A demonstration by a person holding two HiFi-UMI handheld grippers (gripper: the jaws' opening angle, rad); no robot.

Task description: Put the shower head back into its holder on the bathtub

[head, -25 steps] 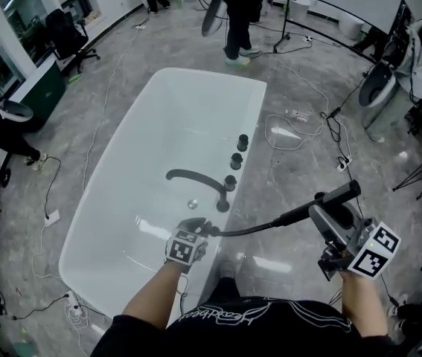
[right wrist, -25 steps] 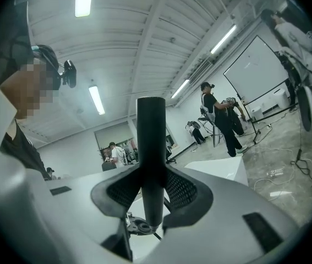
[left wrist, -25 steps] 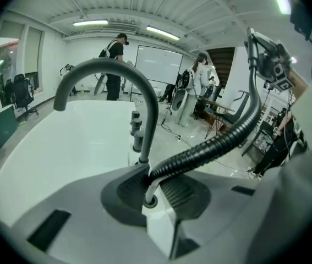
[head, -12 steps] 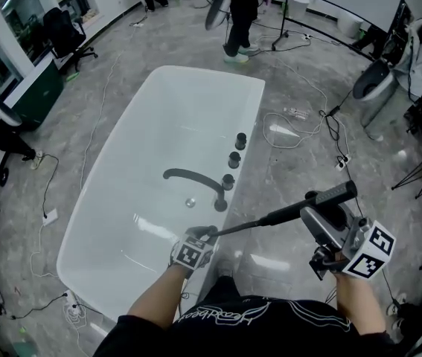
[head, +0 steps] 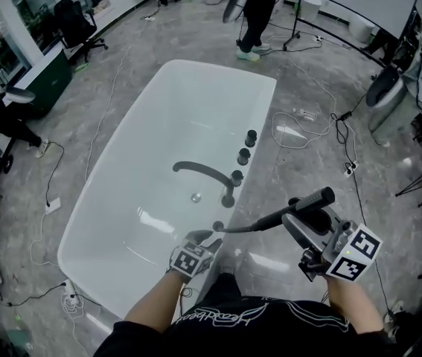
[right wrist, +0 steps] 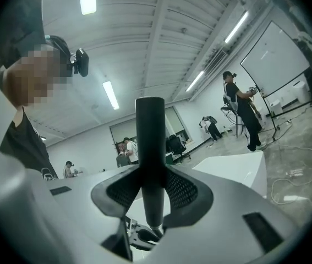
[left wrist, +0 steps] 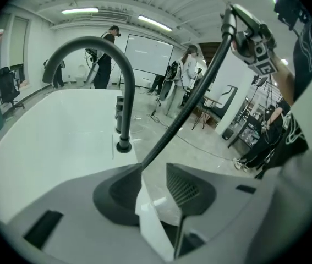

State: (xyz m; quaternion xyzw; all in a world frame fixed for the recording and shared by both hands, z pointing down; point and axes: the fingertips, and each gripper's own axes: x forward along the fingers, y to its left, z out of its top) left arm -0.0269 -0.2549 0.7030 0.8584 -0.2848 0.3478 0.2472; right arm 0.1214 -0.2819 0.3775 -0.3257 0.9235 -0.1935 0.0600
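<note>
The person wears a black short-sleeved shirt (head: pixel 270 337) with outlined white lettering (head: pixel 218 317) and thin white line drawings across the front.

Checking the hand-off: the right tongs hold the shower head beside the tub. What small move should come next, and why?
Probably swing the right tongs toward the holder on the tub rim, tipping the shower head handle-down. It is gripped out beside the tub, well clear of the holder, and the left tongs are opening with the hose loose between them.
</note>
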